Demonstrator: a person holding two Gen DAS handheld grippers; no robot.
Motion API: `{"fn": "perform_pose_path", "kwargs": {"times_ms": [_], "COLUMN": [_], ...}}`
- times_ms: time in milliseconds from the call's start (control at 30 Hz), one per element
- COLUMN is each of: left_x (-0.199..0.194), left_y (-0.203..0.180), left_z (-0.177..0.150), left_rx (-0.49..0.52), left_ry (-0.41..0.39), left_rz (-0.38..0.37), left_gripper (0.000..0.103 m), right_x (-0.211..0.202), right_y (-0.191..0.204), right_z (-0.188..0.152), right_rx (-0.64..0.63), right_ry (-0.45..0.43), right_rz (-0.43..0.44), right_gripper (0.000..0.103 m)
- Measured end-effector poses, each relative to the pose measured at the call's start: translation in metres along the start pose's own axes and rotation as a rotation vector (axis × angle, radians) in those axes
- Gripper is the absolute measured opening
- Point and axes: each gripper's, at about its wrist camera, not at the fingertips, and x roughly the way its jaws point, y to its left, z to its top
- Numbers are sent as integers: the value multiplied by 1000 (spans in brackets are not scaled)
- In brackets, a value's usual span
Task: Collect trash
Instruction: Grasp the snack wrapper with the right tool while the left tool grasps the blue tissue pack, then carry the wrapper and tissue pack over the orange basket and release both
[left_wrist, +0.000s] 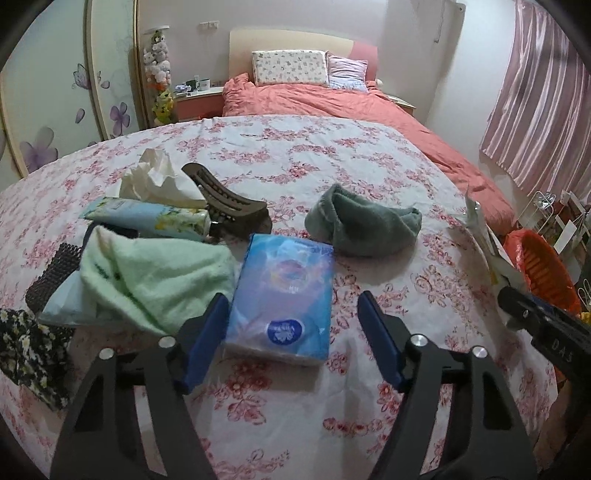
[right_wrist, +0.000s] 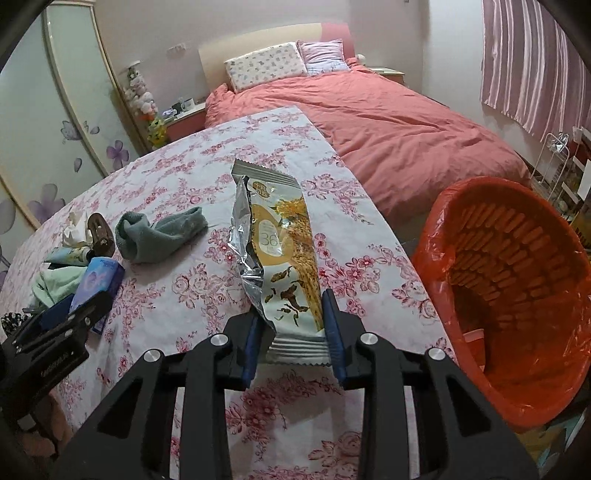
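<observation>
Nearest to us, our right gripper (right_wrist: 291, 339) has its jaws pinching the bottom seam of an empty snack wrapper (right_wrist: 275, 254), which stands up between the pads above the floral-clothed surface (right_wrist: 177, 291). The orange waste basket (right_wrist: 517, 295), lined with an orange bag, sits at about three o'clock of the wrapper, just off the surface's edge.

Our left gripper (left_wrist: 291, 332) hovers with jaws spread over the blue tissue pack (left_wrist: 282, 295); the pack lies between them, and we see no pad pressing it. At its nine o'clock lies a light green towel (left_wrist: 155, 280), at one o'clock a grey-green cloth (left_wrist: 364, 225), and further at eleven o'clock a brown hair claw (left_wrist: 229, 206), a lotion tube (left_wrist: 147, 218) and a crumpled tissue (left_wrist: 159, 181).

The risks we judge: the grip is low on a slick foil seam, so the wrapper may slip or flop out short of the basket. The left jaws could close on the full tissue pack, which looks like no trash, while the crumpled tissue sits beyond it.
</observation>
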Motion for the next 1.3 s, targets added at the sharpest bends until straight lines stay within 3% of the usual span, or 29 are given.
{"fn": "perform_pose_path", "kwargs": {"times_ms": [100,200,467,633,1000,1300], "left_x": [7,7,13,9,-26,-65], "left_y": [-2,-9,-19,-15,-24,-62], "left_z": [3,4,7,5,5,9], "left_rx": [-11,-1,5,-10,4,56], "left_ry": [25,21,24,15,-46,-114], "left_rz": [-34,-65,-18,-32,-53,-119], "left_gripper": [56,55,54,52,51,52], "right_x": [0,-1,-2,-9,-32,-56], "right_y": [-2,-3,-6,-12,-25,-41], "right_z": [0,-2,-3,-3,-4,-7], "right_rx": [2,3,5,7,28,59], "right_ry": [9,10,9,-12,-61,-118], "right_rz": [9,10,9,-3,1,1], "right_gripper": [32,32,32,32,32,32]}}
